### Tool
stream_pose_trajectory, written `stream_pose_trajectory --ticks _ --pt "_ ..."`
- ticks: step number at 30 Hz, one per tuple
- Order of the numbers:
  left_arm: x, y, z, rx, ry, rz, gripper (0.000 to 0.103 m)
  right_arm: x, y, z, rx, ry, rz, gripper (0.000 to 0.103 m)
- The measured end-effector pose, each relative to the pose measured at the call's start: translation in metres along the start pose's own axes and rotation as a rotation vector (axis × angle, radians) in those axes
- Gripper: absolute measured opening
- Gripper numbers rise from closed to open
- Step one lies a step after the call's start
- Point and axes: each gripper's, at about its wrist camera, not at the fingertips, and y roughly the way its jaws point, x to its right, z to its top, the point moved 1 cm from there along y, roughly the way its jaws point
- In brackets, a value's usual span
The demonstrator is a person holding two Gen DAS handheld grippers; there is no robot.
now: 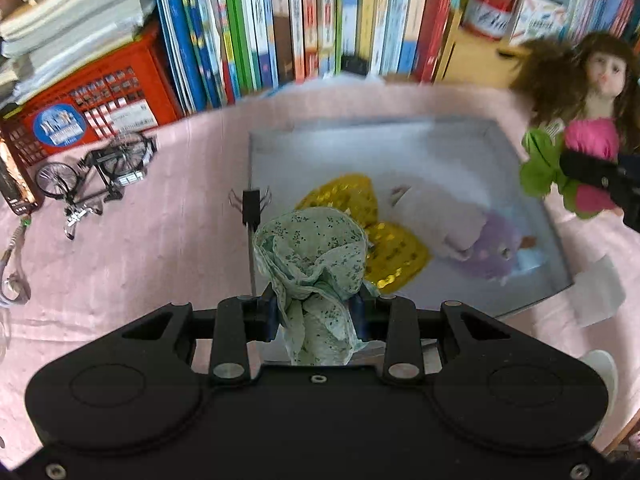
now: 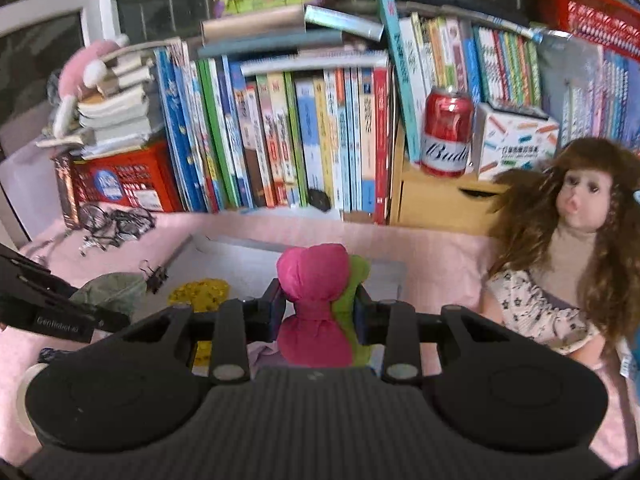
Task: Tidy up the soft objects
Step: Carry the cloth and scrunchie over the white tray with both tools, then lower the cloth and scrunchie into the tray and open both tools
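Observation:
My left gripper (image 1: 318,312) is shut on a bunched pale green floral cloth (image 1: 312,256), held over the near left part of a shallow grey tray (image 1: 400,140). In the tray lie a gold sequined piece (image 1: 360,200) and a white and purple plush (image 1: 460,232). My right gripper (image 2: 320,308) is shut on a pink and green stuffed toy (image 2: 316,300), just in front of the tray (image 2: 384,276). In the left wrist view the right gripper (image 1: 576,164) and its toy (image 1: 588,140) hang at the tray's right edge. In the right wrist view the left gripper (image 2: 108,316) carries the cloth (image 2: 112,288).
A long-haired doll (image 2: 580,220) sits right of the tray on the pink table cover (image 1: 160,220). Behind stand a row of books (image 2: 300,140), a red crate (image 1: 100,100), a beer can (image 2: 446,132) and a small box (image 2: 516,140). A model bicycle (image 1: 96,172) and a binder clip (image 1: 251,208) lie left.

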Motion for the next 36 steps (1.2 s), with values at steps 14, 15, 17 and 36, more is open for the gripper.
stream_pose_trajectory --ticks 14,15,17,36 --pt "0.0 0.04 0.016 -0.067 0.02 0.017 0.033 -0.008 0.07 -0.007 -0.124 0.005 -0.017 0.04" --pt "0.002 0.042 0.016 -0.07 0.023 0.016 0.033 -0.008 0.073 -0.009 -0.13 0.01 -0.014 0.04" --pt "0.006 0.046 0.018 -0.076 0.029 0.014 0.033 -0.007 0.077 -0.012 -0.141 0.021 -0.009 0.04" --pt "0.019 0.06 0.033 -0.085 0.011 -0.021 0.038 0.004 0.092 -0.016 -0.186 0.07 0.014 0.053"
